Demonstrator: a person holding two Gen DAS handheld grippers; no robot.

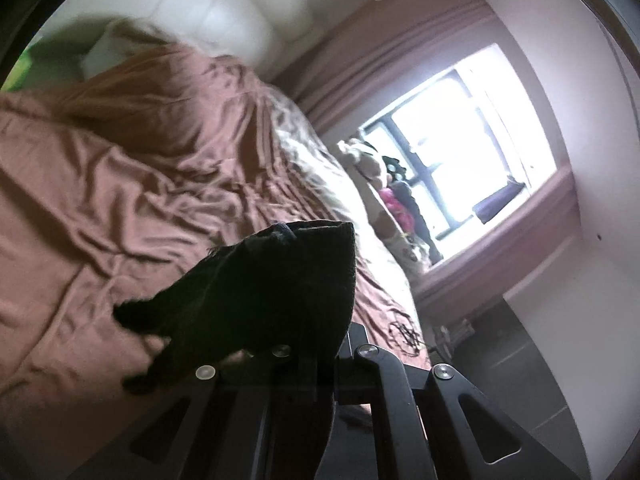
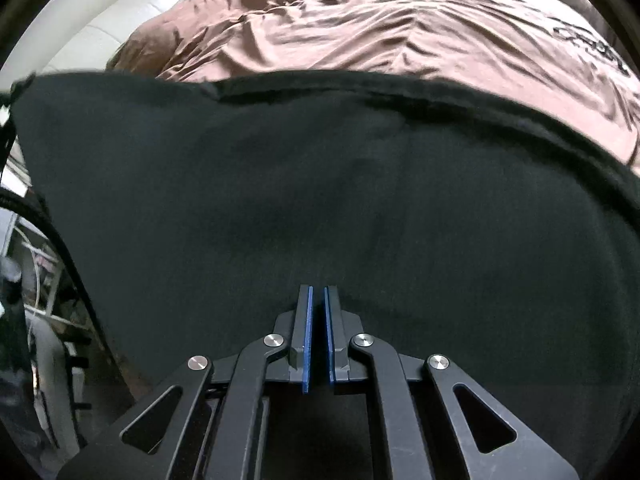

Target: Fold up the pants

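Observation:
The black pants point(image 2: 320, 184) hang as a wide dark sheet across the right wrist view, hemmed top edge toward the bed. My right gripper point(image 2: 318, 294) is shut, its blue pads point(image 2: 308, 332) nearly touching and pinching the cloth at the tips. In the left wrist view a bunched end of the pants point(image 1: 272, 280) is draped over my left gripper point(image 1: 320, 320) and hides its fingertips. That gripper is shut on the bunch and held up above the brown bed cover point(image 1: 120, 184).
The bed with its wrinkled brown cover point(image 2: 360, 28) lies ahead, with a white padded headboard point(image 1: 224, 12) beyond. A bright window point(image 1: 472, 128) with soft toys point(image 1: 372, 164) on its sill stands past the bed's right side. Dark floor tiles point(image 1: 520, 360) and shelf clutter point(image 2: 40, 280) flank the bed.

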